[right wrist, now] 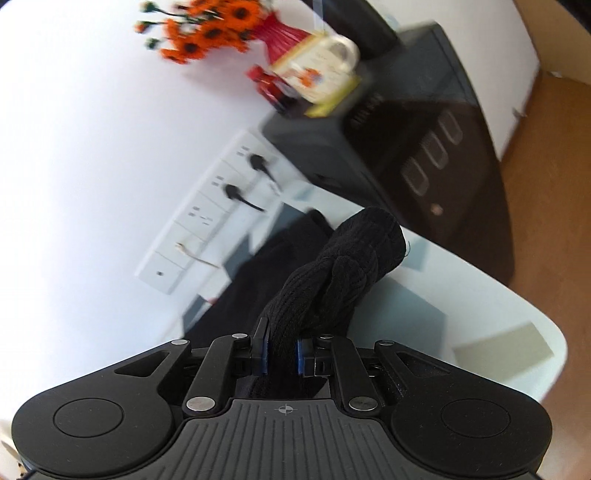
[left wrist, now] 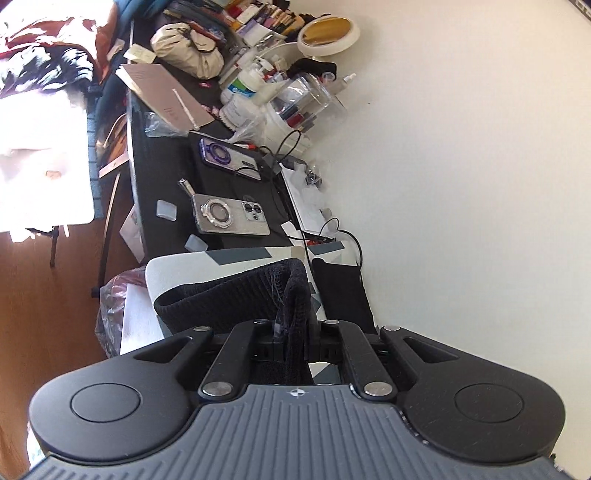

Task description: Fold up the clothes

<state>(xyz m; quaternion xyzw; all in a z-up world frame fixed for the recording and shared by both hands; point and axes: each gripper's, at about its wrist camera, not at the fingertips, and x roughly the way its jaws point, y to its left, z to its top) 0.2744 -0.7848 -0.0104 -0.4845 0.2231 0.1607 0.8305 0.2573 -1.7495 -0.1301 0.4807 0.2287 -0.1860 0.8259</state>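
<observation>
Left tool (left wrist: 293, 345): clamping tight on a fold of the black knitted garment (left wrist: 236, 295), its jaws pinching the cloth between them.
Right tool (right wrist: 282, 352): gripping a bunched, twisted end of the same black knit (right wrist: 347, 266), blue pads (right wrist: 301, 356) pressing on either side of it.
Garment: hanging lifted between both tools, draping down toward the white cloth with grey geometric patches (left wrist: 207, 266) that is covering the desk.
Desk (left wrist: 162, 177): carrying two phones in ring cases (left wrist: 231, 214), a notebook (left wrist: 162, 94), bottles and a round mirror (left wrist: 328, 33) along the wall.
Background, right view: orange flowers (right wrist: 207, 29) blurring beside a mug (right wrist: 325, 70) on a dark drawer cabinet (right wrist: 424, 147).
</observation>
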